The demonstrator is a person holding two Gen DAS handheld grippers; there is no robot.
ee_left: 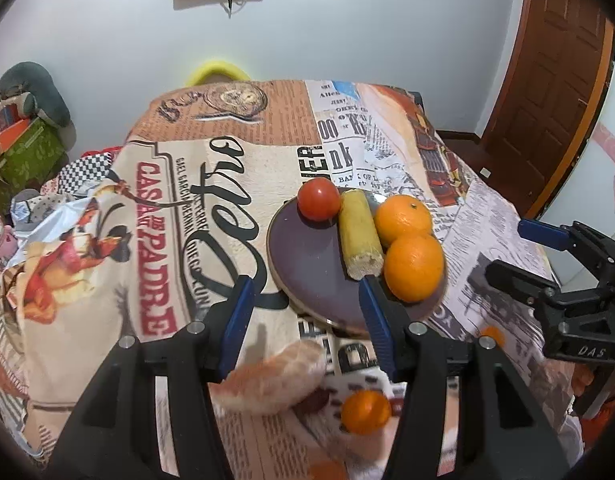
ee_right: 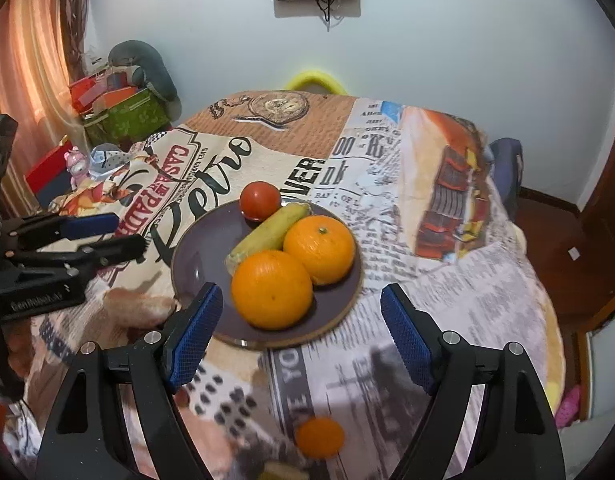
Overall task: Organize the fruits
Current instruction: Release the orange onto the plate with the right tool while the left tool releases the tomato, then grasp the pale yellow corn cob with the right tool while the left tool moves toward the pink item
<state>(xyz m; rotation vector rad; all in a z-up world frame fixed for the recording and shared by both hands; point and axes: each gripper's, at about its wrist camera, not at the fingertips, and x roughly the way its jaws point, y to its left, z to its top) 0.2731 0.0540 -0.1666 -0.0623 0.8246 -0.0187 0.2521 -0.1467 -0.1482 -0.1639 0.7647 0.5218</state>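
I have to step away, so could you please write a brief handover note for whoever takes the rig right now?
Left gripper: open, holding nothing.
Right gripper: open, holding nothing, near the plate's front rim.
On the purple plate: a tomato, a yellow banana-like piece, and two large oranges.
Still on the tablecloth, near side: a small orange, and a pale rounded item (blurred, may be bread or a peeled fruit) beside the left gripper. More orange bits show at the left view's lower edge, unclear.
Done: four pieces plated. Left: probably collect the loose pieces.
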